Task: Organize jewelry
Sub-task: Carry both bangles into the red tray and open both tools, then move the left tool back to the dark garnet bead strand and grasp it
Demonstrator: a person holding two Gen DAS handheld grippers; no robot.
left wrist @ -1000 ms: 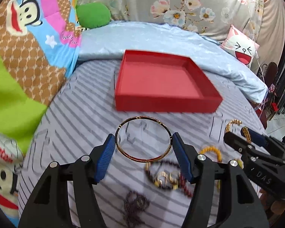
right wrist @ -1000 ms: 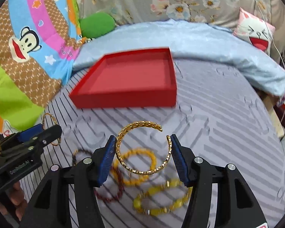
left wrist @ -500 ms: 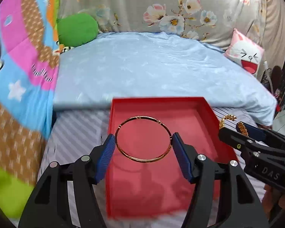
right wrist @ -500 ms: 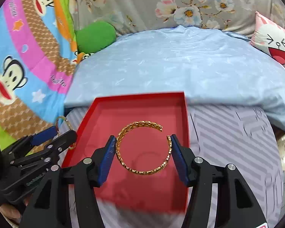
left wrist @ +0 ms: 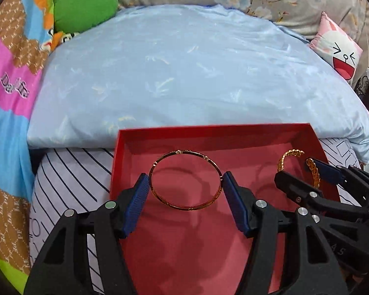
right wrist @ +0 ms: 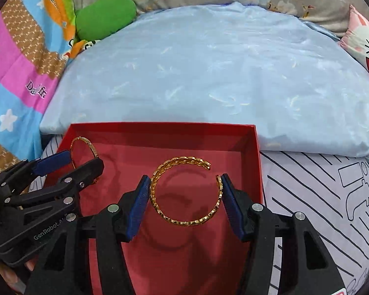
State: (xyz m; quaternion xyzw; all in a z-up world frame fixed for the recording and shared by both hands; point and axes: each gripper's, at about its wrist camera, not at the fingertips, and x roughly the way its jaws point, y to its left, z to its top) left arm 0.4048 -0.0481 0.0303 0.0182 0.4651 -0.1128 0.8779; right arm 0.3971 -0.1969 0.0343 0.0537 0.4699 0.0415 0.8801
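Both grippers are hovering over the red tray, left gripper clamping a thin bangle, right gripper clamping a braided cuff; lowering before unclamping should prevent bouncing.

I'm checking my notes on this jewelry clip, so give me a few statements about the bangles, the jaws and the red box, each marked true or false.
1. The left gripper grips a thin closed bangle across its jaws. True.
2. The right gripper holds a beaded necklace. False: it holds an open braided gold cuff.
3. Both pieces hang over the red box. True.
4. Jewelry already lies loose on the box floor. False: none is seen there.
5. A light blue quilt lies behind the box. True.
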